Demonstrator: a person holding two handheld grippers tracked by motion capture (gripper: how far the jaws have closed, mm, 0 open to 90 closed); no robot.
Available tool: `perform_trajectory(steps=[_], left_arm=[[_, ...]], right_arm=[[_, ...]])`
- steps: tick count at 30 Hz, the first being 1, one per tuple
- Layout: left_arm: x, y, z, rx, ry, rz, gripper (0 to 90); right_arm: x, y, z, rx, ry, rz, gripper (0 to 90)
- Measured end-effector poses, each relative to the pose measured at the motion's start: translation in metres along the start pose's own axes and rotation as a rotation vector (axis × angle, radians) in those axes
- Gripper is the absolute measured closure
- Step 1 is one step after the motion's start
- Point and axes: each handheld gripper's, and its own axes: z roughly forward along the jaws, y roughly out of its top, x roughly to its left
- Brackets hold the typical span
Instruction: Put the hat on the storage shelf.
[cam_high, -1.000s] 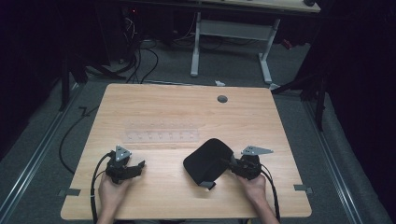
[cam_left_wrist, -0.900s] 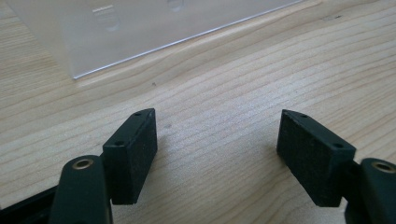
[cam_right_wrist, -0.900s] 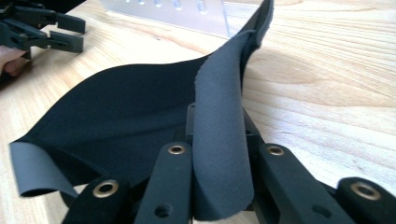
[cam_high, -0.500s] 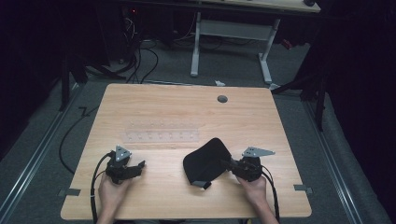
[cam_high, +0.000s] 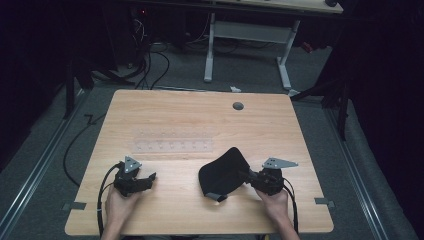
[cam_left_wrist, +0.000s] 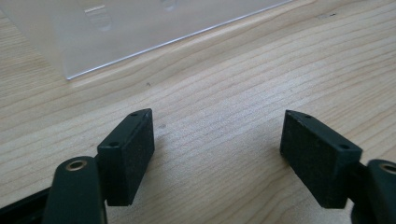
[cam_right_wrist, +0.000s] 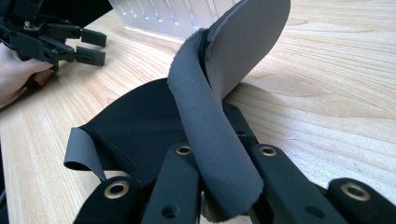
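A black piece of soft fabric (cam_high: 222, 172) lies at the front middle of the wooden table (cam_high: 200, 120), its right edge lifted and curled. My right gripper (cam_high: 247, 176) is shut on that edge; in the right gripper view the grey-lined fold (cam_right_wrist: 205, 107) is pinched between the jaws of the right gripper (cam_right_wrist: 219, 186). My left gripper (cam_high: 149, 180) rests at the front left, open, its jaws having just been opening with nothing between them. The left gripper view shows bare wood between the pads of the left gripper (cam_left_wrist: 217, 149).
A clear plastic rack (cam_high: 172, 146) lies flat mid-table, just beyond the left gripper (cam_right_wrist: 91, 44) and close ahead of its jaws (cam_left_wrist: 140, 23). A round grommet (cam_high: 238, 106) sits at the table's back. Tape marks (cam_high: 324, 202) flag the front corners. A desk frame (cam_high: 247, 35) stands behind.
The fabric's right edge has risen and curled a little more in the right gripper's grip. The left hand has stayed where it was.
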Motion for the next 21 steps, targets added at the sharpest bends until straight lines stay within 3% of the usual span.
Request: perform_trajectory(steps=[9,17,21], left_arm=[[0.0,-0.001,0.001,0.015,-0.004,0.005,17.7],[0.0,-0.002,-0.001,0.025,-0.018,0.016,16.4],[-0.004,-0.003,-0.005,0.004,-0.039,0.038,17.0]], right_arm=[[0.007,0.008,-0.007,-0.015,0.017,0.004,86.1],[0.016,0.014,-0.009,-0.042,0.021,-0.005,86.1],[0.018,0.015,-0.01,-0.05,0.032,0.013,86.0]])
